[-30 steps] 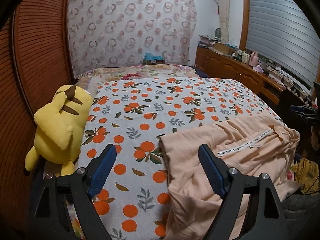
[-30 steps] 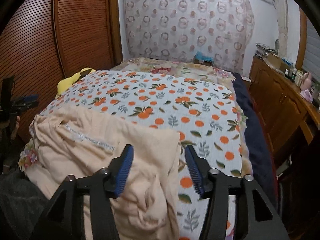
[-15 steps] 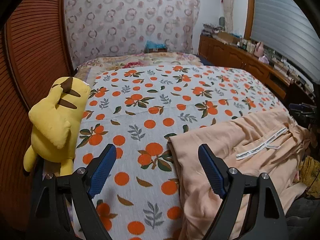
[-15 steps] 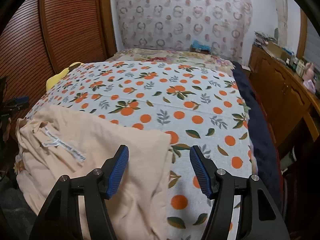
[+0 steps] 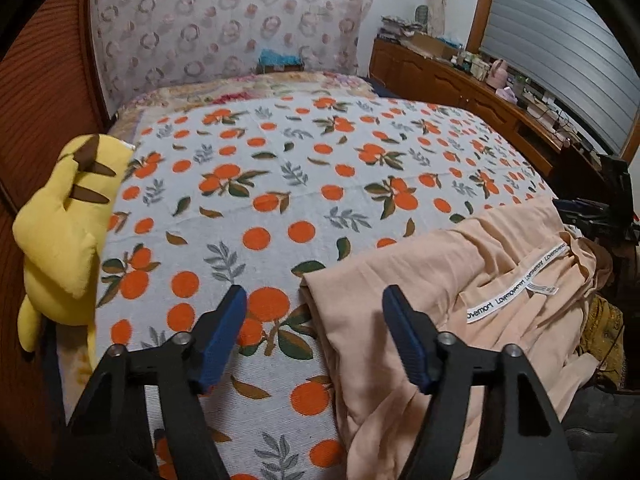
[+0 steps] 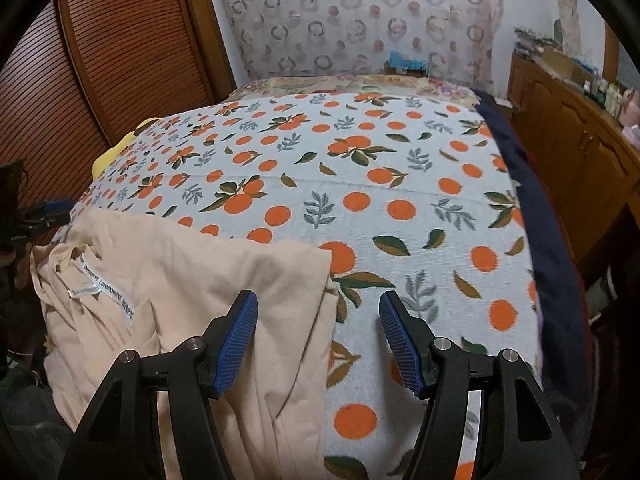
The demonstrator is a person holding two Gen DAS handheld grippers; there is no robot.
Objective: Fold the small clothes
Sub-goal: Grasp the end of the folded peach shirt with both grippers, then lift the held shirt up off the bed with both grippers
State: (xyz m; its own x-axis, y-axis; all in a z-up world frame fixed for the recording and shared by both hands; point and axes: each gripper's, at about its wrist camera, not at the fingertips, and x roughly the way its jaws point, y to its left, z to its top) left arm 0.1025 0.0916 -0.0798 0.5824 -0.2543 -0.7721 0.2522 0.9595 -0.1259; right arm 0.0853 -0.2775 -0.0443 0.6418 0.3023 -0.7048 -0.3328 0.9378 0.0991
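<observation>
Orange-print bedspread (image 5: pixel 304 184) bears peach garment (image 5: pixel 460 280), band reading "Lovemort" (image 5: pixel 516 284); left gripper (image 5: pixel 314 336) closing, empty, nearer than before; right gripper (image 6: pixel 318 338) parted, empty.

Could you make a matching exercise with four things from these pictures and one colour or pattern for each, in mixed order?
Things:
1. plush toy
2. garment
3. bedspread
4. claw pads

Colours:
A. blue
B. white with oranges and leaves
C. yellow
D. peach

Pairs: 1-C, 2-D, 3-B, 4-A
</observation>
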